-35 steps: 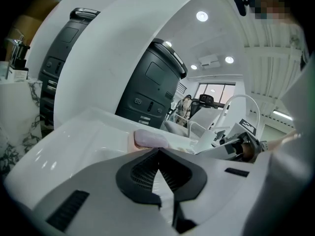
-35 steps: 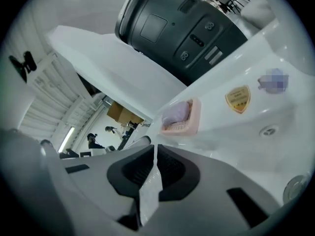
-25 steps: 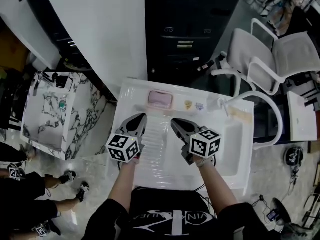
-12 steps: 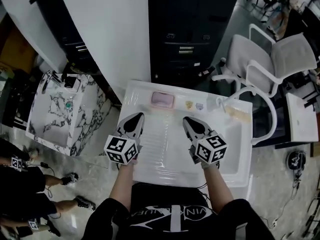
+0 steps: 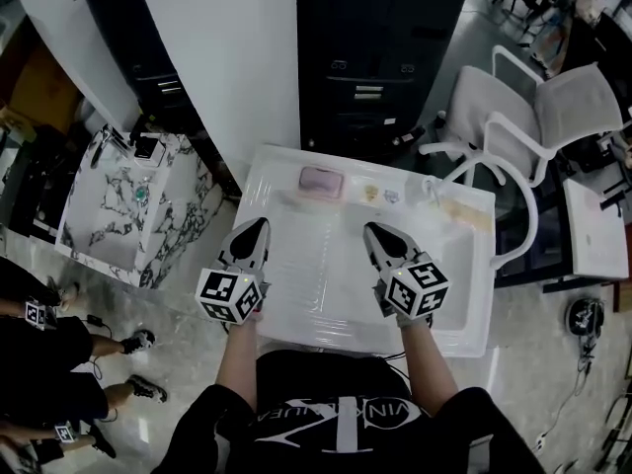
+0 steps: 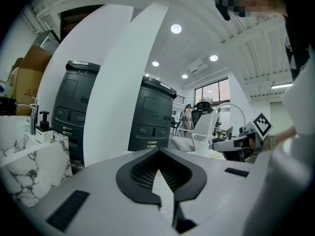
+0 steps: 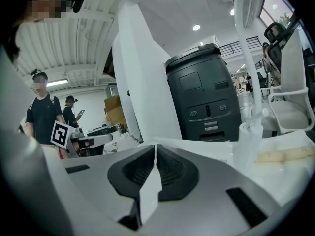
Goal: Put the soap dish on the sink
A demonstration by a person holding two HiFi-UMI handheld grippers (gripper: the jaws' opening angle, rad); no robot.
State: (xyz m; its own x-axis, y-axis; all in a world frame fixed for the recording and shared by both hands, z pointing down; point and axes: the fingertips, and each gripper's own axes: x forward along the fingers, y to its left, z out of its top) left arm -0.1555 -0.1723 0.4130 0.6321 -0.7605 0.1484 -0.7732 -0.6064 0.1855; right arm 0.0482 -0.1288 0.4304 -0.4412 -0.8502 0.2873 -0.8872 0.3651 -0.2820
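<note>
A pink soap dish (image 5: 320, 181) rests on the back ledge of the white sink unit (image 5: 276, 171). Both grippers hover over the ribbed drainboard, well short of the dish. My left gripper (image 5: 259, 224) has its jaws together with nothing between them, and its pads meet at the tip in the left gripper view (image 6: 158, 154). My right gripper (image 5: 374, 229) is shut and empty too, with its pads touching in the right gripper view (image 7: 154, 149). The dish is hidden behind the jaws in both gripper views.
The faucet (image 5: 435, 197) and a yellowish bar (image 5: 472, 221) stand by the basin (image 5: 456, 265) on the right. A marble-patterned sink unit (image 5: 109, 210) is at the left, white chairs (image 5: 538, 117) at the right, black cabinets (image 5: 380, 57) behind. People stand at the lower left.
Both grippers have drawn back from the dish toward the person and risen, rolling slightly. The soap dish has stayed on the back ledge. Both stay shut.
</note>
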